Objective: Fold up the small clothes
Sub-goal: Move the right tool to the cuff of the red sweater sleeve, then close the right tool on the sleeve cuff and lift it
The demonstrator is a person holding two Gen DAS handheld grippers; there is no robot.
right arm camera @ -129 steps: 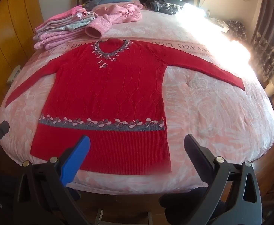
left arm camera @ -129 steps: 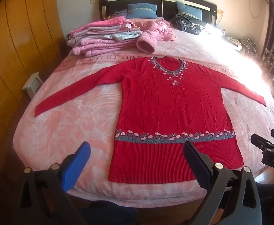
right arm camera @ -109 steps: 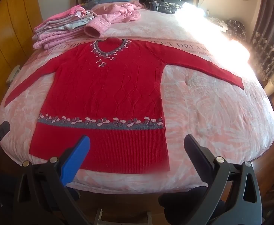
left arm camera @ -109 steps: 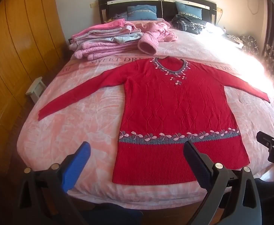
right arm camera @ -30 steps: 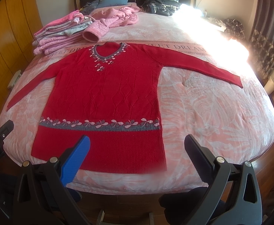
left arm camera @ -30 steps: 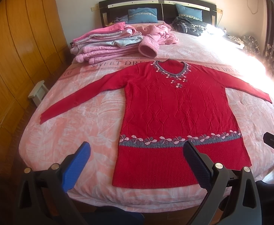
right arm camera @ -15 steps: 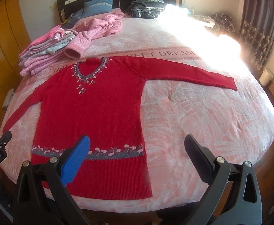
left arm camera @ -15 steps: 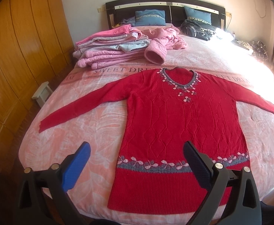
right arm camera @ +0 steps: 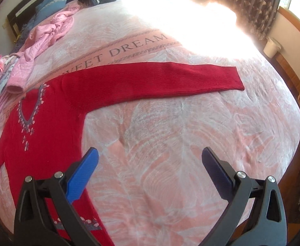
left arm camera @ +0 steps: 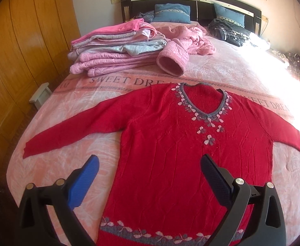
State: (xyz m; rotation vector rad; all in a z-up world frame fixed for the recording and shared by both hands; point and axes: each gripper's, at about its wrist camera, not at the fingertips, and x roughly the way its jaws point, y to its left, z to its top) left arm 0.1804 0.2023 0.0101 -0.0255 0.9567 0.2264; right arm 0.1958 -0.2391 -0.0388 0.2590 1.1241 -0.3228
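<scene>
The red sweater [left arm camera: 170, 153] lies flat and face up on the bed, both sleeves spread out to the sides. There's bare pink bedspread [right arm camera: 180, 133] all around it, with a big open patch below the right sleeve [right arm camera: 160, 80], whose cuff stops well short of the mattress edge. The left sleeve [left arm camera: 71, 131] ends near the bed's left edge.

The left gripper [left arm camera: 148, 176] is spread wide and holds nothing, hovering above the sweater's body, one finger over the knit and the other over bedspread. The right gripper [right arm camera: 150, 164] is just as wide open and empty, over bare bedspread just beside the sweater's side seam.

Up toward the dark headboard [left arm camera: 191, 0] there's a stack of folded pink clothes [left arm camera: 113, 49], a loose pink garment [left arm camera: 182, 47] and blue pillows [left arm camera: 172, 13]. Wooden wardrobe doors [left arm camera: 26, 41] run along the left, and hard sunlight washes out the far right of the bed.
</scene>
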